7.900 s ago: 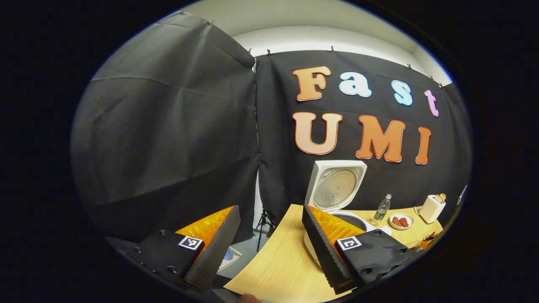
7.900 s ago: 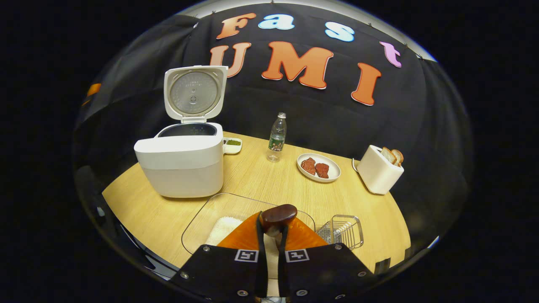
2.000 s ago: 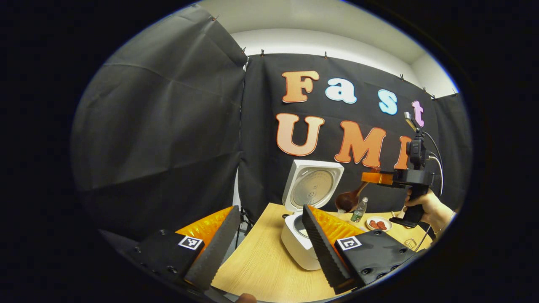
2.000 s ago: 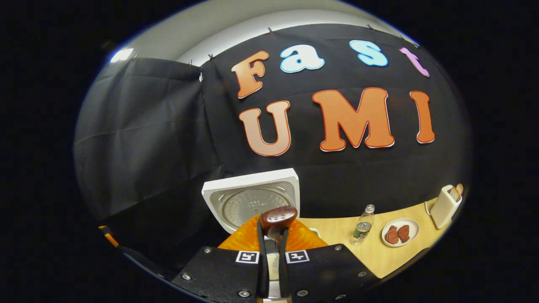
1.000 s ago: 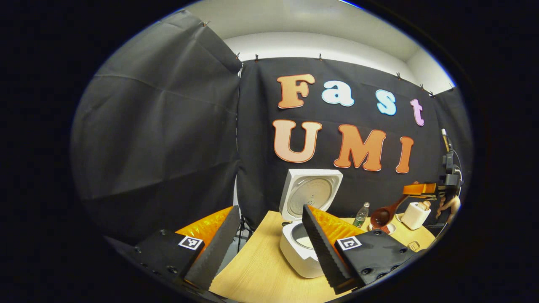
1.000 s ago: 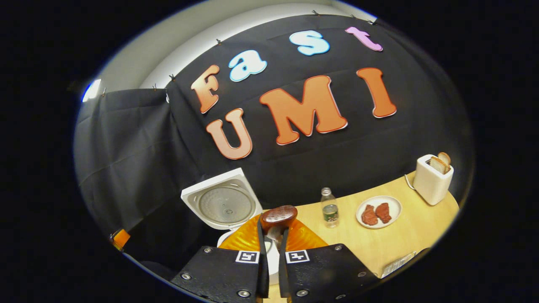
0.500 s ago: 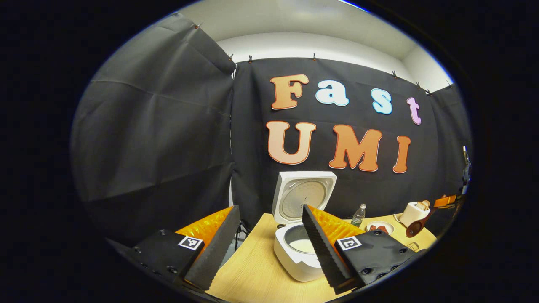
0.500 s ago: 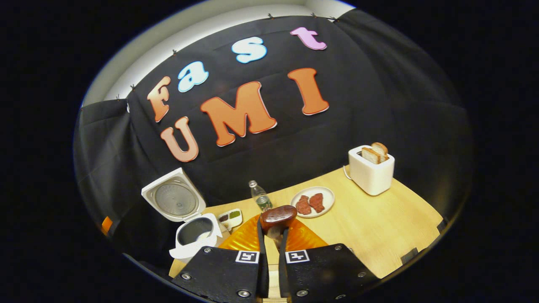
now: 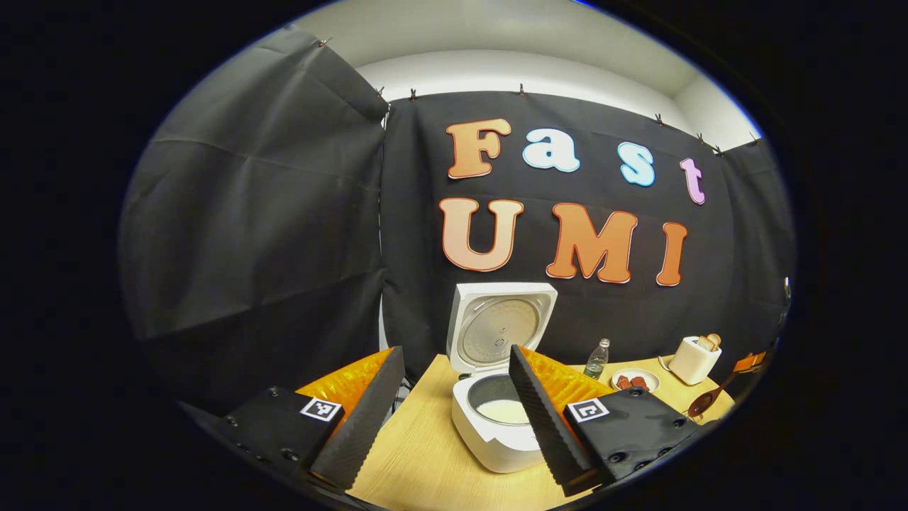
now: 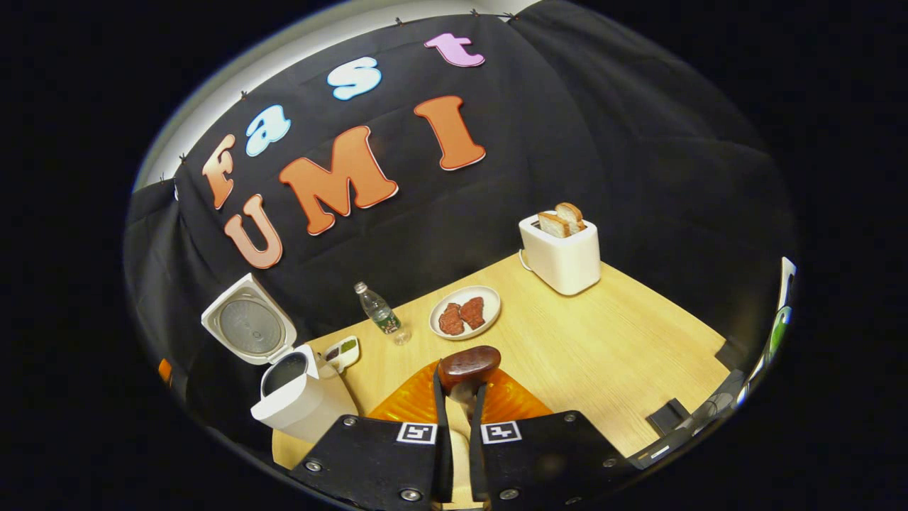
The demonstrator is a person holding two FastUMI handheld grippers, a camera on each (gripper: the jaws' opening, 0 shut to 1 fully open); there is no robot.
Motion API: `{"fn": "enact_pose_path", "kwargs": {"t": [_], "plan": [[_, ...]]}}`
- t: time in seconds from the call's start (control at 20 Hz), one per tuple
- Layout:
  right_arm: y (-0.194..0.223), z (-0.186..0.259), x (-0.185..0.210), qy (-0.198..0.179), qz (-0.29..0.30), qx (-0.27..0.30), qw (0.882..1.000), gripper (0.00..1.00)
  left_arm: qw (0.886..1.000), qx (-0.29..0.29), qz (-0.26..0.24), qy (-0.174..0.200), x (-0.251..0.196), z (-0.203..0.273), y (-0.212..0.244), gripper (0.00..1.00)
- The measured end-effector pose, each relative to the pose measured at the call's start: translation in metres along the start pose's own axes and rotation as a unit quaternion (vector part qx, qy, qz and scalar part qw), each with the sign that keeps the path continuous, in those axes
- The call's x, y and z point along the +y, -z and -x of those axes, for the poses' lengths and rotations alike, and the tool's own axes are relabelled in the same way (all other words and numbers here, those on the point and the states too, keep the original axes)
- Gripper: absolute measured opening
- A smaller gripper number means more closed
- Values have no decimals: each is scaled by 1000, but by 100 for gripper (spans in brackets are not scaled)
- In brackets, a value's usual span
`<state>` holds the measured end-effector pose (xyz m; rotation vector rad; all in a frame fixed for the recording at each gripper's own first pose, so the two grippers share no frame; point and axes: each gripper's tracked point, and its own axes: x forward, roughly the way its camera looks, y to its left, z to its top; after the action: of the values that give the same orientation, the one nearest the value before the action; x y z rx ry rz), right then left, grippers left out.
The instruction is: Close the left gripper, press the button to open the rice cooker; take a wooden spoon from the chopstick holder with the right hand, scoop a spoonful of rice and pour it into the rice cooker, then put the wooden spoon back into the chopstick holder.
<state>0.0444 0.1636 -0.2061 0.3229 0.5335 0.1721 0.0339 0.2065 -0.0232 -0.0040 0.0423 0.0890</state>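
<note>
The table (image 10: 610,355) carries the rice cooker (image 10: 301,401) at its left end, lid up; in the left gripper view the same rice cooker (image 9: 496,433) shows a pale layer of rice in its pot, which suggests the spoonful has already been poured.

Two seconds ago the spoon's bowl hung beside the raised lid. It has since swung away to the right. In the left gripper view the wooden spoon (image 9: 706,401) now hangs low at the far right edge, well apart from the cooker, over the table's right end.

The right gripper (image 10: 457,419) has its jaws closed on the spoon's handle, and the wooden spoon (image 10: 468,367) projects just ahead of them. Its view has turned from the lid towards the toaster (image 10: 560,252), the plate (image 10: 464,312) and the bottle (image 10: 379,312).

The left gripper (image 9: 454,411) has its jaws wide apart, holds nothing, and sits back from the cooker.

Judgement: pouring is complete and the return step is under way. The chopstick holder cannot be made out in either current view, so alignment over it remains to be done.
</note>
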Motion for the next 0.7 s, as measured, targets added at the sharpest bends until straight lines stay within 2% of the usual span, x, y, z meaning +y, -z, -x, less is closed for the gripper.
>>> {"fn": "enact_pose_path", "kwargs": {"t": [0.45, 0.6, 0.7], "plan": [[49, -36, -36, 9, -15, 46, 999, 8, 1000, 8, -5, -13, -6, 7, 2, 100], [63, -44, -38, 0, -16, 63, 998, 8, 1000, 7, -10, -17, -7, 12, 0, 100], [64, -47, -37, -13, -37, 63, 997, 9, 1000, 7, -12, -18, -9, 13, 0, 100]]}}
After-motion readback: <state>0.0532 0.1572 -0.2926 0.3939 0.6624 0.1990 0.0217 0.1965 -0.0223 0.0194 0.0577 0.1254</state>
